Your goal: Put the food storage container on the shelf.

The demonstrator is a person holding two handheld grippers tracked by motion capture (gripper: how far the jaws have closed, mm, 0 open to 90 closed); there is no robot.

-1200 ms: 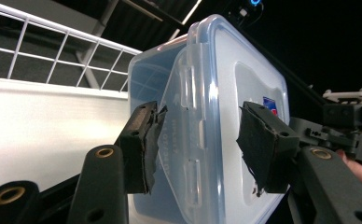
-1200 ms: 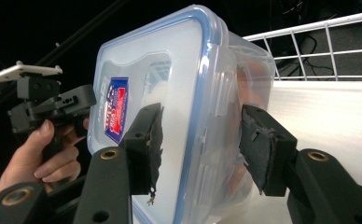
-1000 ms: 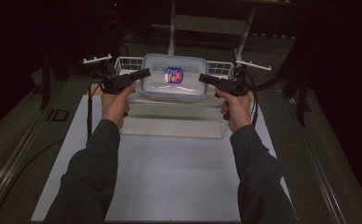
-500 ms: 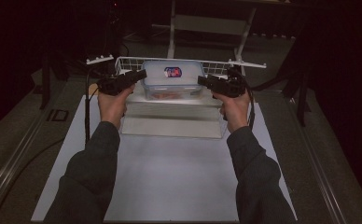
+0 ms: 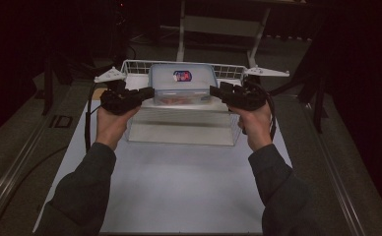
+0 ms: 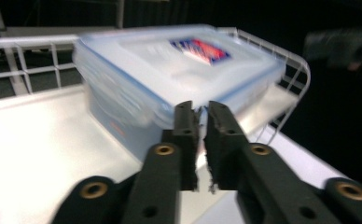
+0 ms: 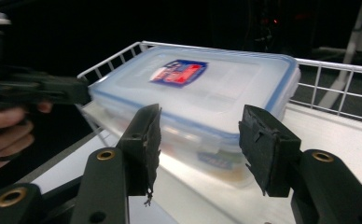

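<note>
the box could tip or skid on the rack: the left gripper [image 6: 198, 122], jaws nearly together with only a thin gap, seems to pinch or press the lid's near edge, though blur hides whether it bites, while the right gripper [image 7: 198, 140] stands spread wide, gripping nothing. the lidded plastic box [image 5: 181, 83] sits between both grippers, on the white wire rack [image 5: 231, 73] at the table's far end, beyond the hands.

The wire basket [image 5: 234, 72] rails hem the container [image 5: 181, 83]; open table [image 5: 179, 182] lies nearer.
</note>
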